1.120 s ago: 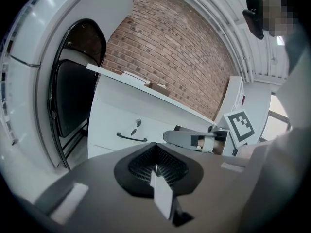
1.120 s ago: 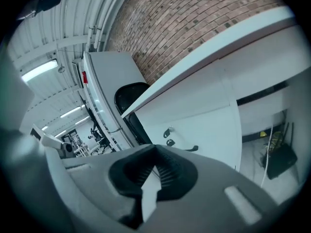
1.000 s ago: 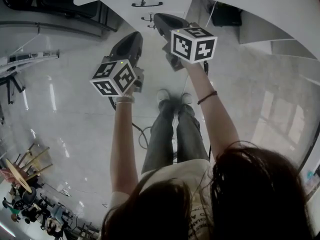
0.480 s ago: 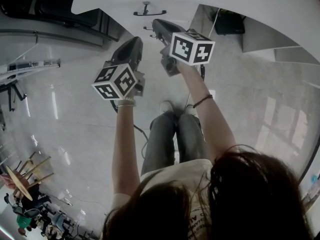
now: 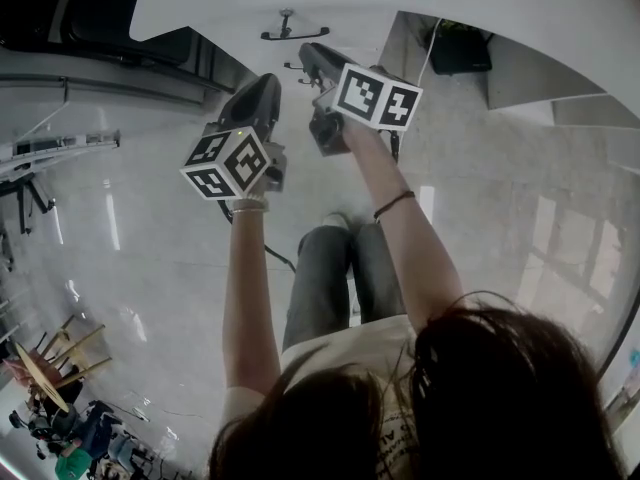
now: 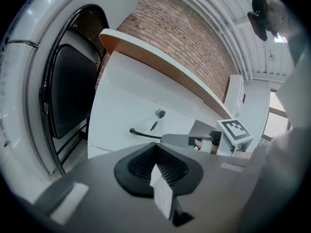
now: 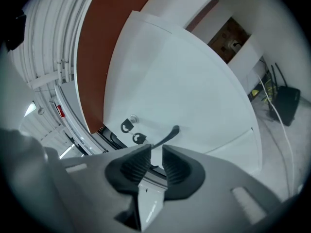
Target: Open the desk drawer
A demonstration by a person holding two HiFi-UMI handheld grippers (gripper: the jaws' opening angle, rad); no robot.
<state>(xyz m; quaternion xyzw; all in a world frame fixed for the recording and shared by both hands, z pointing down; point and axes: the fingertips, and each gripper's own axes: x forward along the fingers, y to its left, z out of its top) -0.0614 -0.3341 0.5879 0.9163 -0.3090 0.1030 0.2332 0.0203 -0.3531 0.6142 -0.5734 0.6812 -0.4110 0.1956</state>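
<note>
The white desk drawer front (image 7: 194,91) carries a thin black bar handle (image 7: 170,132), with a lock and hanging keys (image 7: 130,125) beside it. My right gripper (image 7: 156,152) is open by a narrow gap, and the handle runs just past its fingertips, angled toward the gap. In the head view the right gripper (image 5: 304,52) reaches up to the lower of two handles (image 5: 292,66) under the desk top. My left gripper (image 5: 265,80) hangs lower left of it, off the desk. In its own view the left gripper (image 6: 156,152) is shut on nothing, and the handle (image 6: 143,134) lies ahead.
A black folding chair (image 6: 73,96) stands left of the desk. A black box with cables (image 5: 460,46) sits on the floor under the desk at the right. The person's legs (image 5: 340,278) are below the grippers on the glossy floor.
My right gripper has moved forward and up to the drawer handle. The left gripper has edged forward a little and stays shut.
</note>
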